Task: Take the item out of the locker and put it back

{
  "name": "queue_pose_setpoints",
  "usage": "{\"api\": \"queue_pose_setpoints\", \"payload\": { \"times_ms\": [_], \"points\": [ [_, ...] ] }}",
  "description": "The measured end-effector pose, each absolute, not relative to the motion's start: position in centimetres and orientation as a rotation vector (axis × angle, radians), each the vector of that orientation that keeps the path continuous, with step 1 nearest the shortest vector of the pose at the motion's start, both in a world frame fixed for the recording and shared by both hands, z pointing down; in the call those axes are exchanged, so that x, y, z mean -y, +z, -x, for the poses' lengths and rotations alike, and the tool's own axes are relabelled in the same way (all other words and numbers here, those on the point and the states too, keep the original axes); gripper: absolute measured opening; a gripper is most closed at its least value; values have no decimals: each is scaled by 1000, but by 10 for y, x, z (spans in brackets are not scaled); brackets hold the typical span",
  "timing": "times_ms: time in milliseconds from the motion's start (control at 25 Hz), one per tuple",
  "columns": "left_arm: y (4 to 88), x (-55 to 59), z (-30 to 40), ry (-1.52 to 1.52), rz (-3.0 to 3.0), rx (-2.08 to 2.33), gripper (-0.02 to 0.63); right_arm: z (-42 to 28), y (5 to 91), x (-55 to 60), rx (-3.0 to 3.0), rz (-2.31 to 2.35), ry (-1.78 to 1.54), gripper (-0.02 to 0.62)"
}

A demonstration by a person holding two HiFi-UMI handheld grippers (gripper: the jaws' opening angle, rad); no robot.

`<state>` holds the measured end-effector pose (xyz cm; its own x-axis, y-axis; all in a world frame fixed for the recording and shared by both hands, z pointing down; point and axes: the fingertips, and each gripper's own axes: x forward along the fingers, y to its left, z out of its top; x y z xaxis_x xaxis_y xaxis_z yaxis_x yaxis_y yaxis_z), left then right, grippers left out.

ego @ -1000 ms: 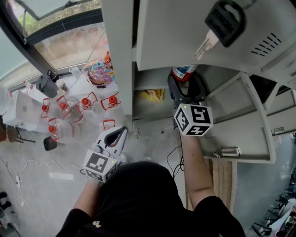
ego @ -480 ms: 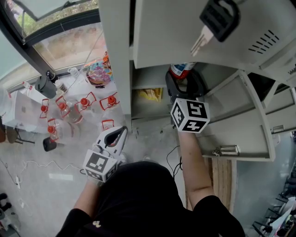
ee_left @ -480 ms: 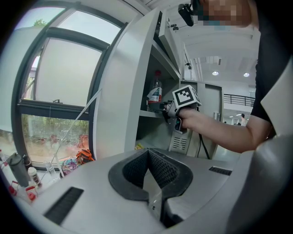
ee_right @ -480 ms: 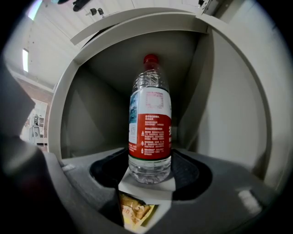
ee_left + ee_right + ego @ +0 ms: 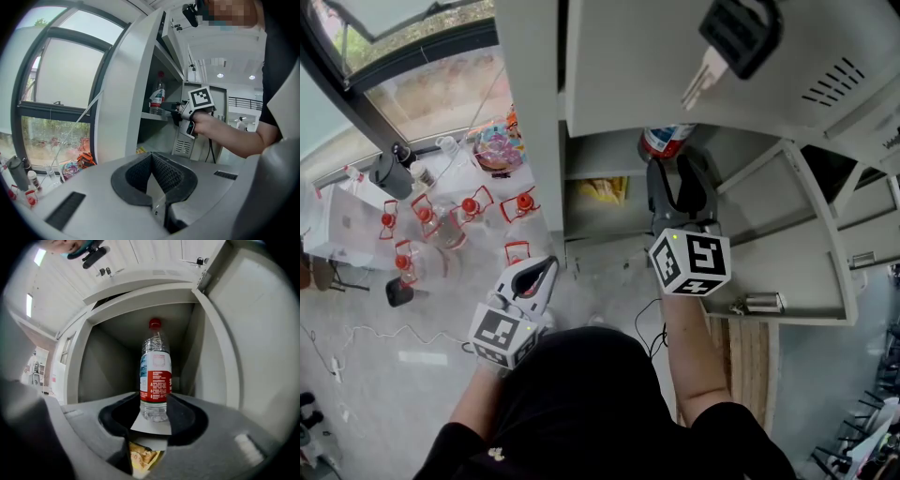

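Observation:
A clear water bottle point(image 5: 667, 141) with a red cap and red label stands upright on the shelf of the open locker compartment point(image 5: 605, 155). It also shows in the right gripper view point(image 5: 155, 376) and the left gripper view point(image 5: 157, 97). My right gripper point(image 5: 680, 171) points level into the compartment, fingertips just short of the bottle; its jaws have just been closing, and the pads point(image 5: 187, 416) press on nothing. My left gripper point(image 5: 546, 267) hangs low at the left, away from the locker, jaws together and empty point(image 5: 157, 187).
The locker door point(image 5: 797, 253) stands open at the right. A key with a black fob point(image 5: 736, 42) hangs from the door above. A yellow packet point(image 5: 605, 192) lies in the compartment below. Red-lidded jars point(image 5: 441, 225) crowd a table at the left.
My right gripper has drawn back toward me, away from the bottle, with its jaws narrower. The bottle stays on the shelf. The left gripper has not moved.

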<state>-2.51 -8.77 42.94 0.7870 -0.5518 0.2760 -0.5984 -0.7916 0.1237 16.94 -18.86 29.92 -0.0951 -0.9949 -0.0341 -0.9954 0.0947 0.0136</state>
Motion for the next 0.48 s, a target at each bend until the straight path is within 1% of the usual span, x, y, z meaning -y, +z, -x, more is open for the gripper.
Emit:
{"api": "queue_pose_setpoints", "payload": {
  "times_ms": [40,200,480],
  "points": [
    [430,87,25,336,-2776,899,14,-170,300,187,-2315,2109,55,159],
    [428,88,21,327,-2763,906,14,-170,306,193,-2349,2142,57,106],
    [427,89,24,329,-2745,928,14,-168,309,215,-2394,2204,90,91]
  ]
}}
